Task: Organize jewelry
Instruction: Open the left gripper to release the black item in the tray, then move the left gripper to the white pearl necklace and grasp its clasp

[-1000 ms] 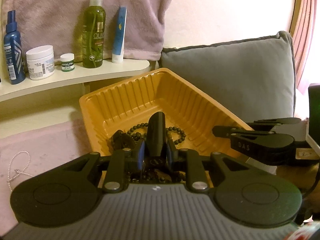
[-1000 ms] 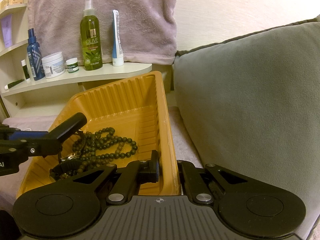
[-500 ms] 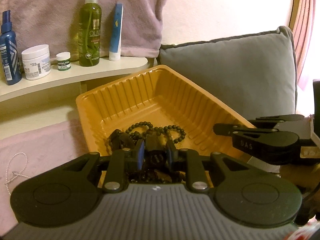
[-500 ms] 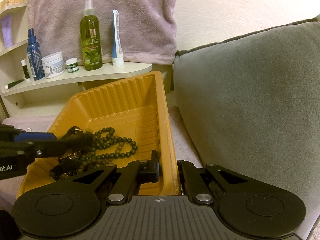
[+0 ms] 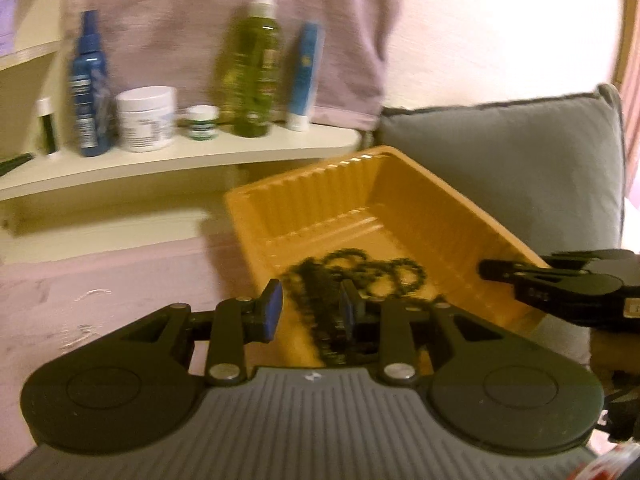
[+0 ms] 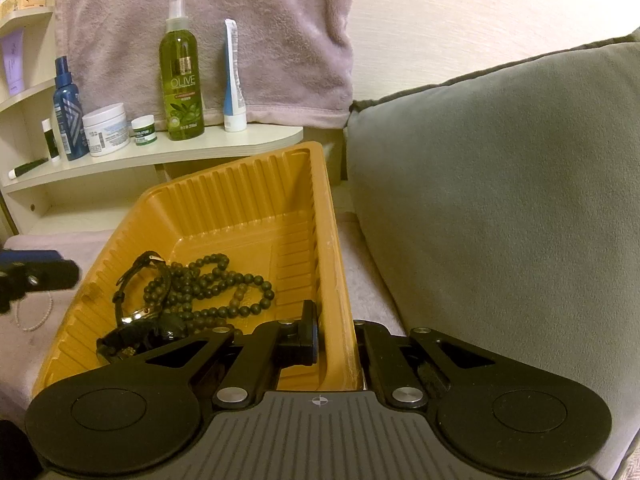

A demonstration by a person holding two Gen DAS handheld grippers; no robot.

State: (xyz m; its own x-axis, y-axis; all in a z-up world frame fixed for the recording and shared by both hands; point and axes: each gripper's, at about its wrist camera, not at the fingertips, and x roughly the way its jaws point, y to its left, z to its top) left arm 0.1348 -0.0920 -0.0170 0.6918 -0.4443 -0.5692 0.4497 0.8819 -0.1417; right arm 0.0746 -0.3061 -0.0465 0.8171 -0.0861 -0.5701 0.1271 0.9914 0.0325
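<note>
Left wrist view: the picture is blurred. The left gripper (image 5: 310, 312) has its jaws opening, narrow to moderate in gap, with nothing pressed between the pads; its blue-faced fingers (image 5: 272, 310) sit at the near left edge of the orange tray (image 5: 320, 204). The dark bead necklace (image 5: 384, 270) lies on the tray floor beyond the fingertips, apparently released. The right gripper (image 5: 496, 270) is clamped on the tray's right rim. On the pink cover to the left, a faint pale strand (image 5: 96, 294) is just discernible; blur prevents identification here.

Right wrist view: sharp. The right gripper (image 6: 336, 336) is closed tight on the right wall of the tray (image 6: 240, 184), one finger inside, one outside, steadying it. In the tray lie the bead necklace (image 6: 224, 284) and a black watch (image 6: 138, 304), touching and partly entangled. The left gripper (image 6: 52, 274) is outside the tray's left wall, above a pearl strand (image 6: 38, 316) lying on the cover.

Assessment: the deposit into the tray appears complete; the pearl strand is judged the next item. Recommendations: open the left jaws fully before descending, approach the strand across its line and not along it, pinch a doubled section so it does not slip through, and avoid gathering cover fabric. The right grip should hold the tray level, as it rests on soft bedding and may tip
</note>
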